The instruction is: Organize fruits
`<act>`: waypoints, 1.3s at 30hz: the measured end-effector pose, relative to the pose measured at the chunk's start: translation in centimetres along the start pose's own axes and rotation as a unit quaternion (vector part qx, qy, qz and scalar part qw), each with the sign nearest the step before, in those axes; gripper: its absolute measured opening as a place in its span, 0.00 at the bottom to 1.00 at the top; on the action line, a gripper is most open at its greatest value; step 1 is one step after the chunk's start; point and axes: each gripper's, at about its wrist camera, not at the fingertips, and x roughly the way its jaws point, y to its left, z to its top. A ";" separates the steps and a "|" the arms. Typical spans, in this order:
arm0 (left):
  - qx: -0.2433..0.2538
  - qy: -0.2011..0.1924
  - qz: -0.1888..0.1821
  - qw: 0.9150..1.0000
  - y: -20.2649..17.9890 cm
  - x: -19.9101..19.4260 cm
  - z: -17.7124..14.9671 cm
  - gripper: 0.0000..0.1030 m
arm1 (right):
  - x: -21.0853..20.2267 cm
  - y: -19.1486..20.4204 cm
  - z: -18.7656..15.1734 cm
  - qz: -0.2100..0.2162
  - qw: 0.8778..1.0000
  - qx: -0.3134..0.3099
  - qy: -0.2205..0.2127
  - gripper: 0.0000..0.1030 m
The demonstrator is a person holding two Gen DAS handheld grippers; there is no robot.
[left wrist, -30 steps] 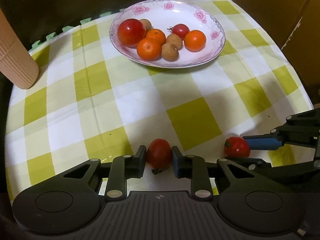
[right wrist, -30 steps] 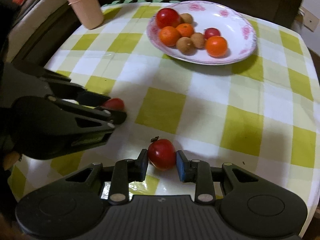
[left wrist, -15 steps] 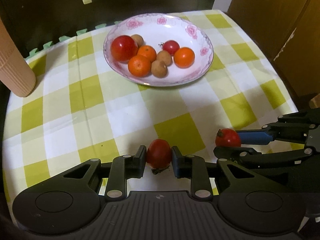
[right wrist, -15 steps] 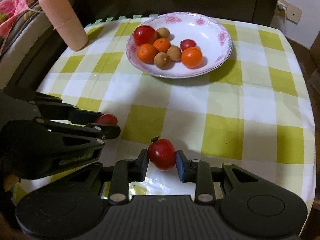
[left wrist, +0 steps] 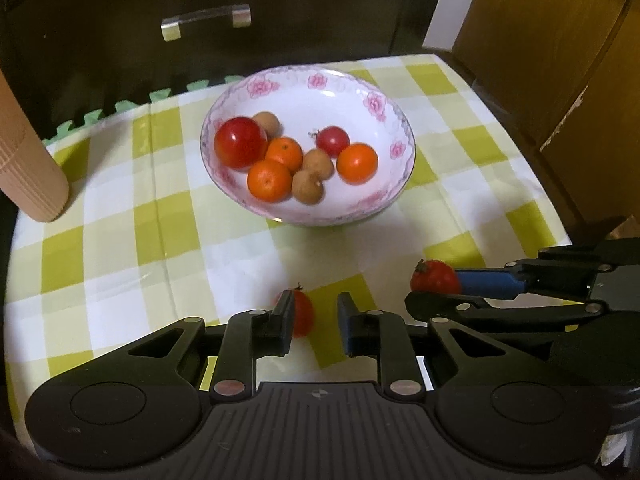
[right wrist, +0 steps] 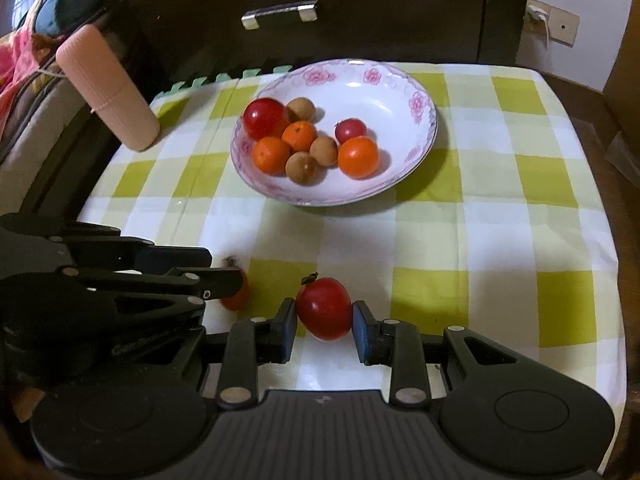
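A flowered white plate (left wrist: 376,100) (right wrist: 416,100) at the back of the checked cloth holds two red tomatoes, oranges and brown longans. My right gripper (right wrist: 324,312) is shut on a red tomato (right wrist: 324,308) above the cloth. The left wrist view shows this tomato (left wrist: 436,276) too, between the right gripper's (left wrist: 440,284) fingers. My left gripper (left wrist: 314,316) has its jaws a tomato's width apart. A second small tomato (left wrist: 302,312) lies low, half hidden behind the left finger, with cloth showing between it and the right pad. From the right wrist view this tomato (right wrist: 236,296) hangs below the left gripper's (right wrist: 216,272) fingertips.
A pink ribbed cylinder (left wrist: 28,172) (right wrist: 108,92) leans at the table's back left. A dark cabinet with a metal handle (left wrist: 206,20) (right wrist: 280,10) stands behind the table, and a wooden panel (left wrist: 540,60) to the right. The cloth ends close on the right.
Both grippers have risen, so the plate looks smaller and farther. The left gripper's tomato, centred between the pads before, now sits off beside the left finger. The right gripper's hold is unchanged.
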 end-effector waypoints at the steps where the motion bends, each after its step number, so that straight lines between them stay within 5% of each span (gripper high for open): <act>1: -0.001 0.000 -0.001 1.000 0.0 0.0 0.0 0.29 | -0.1 -0.1 0.1 -0.001 1.000 0.002 -0.003 0.28; 15: -0.042 0.027 0.038 0.998 1.9 1.8 -0.7 0.54 | 0.1 -0.9 0.5 -0.005 1.000 0.017 -0.004 0.28; 22: -0.040 0.040 0.046 0.997 1.5 2.9 -1.2 0.49 | 0.2 -0.4 0.3 -0.002 1.000 0.009 -0.001 0.28; 26: -0.046 0.041 0.054 0.997 1.8 3.2 -1.3 0.35 | 0.5 -0.4 0.1 -0.003 1.000 0.007 0.003 0.28; 39: -0.045 0.025 0.047 0.998 1.7 2.2 -1.4 0.33 | 0.4 -0.5 0.2 -0.006 1.000 0.008 -0.001 0.28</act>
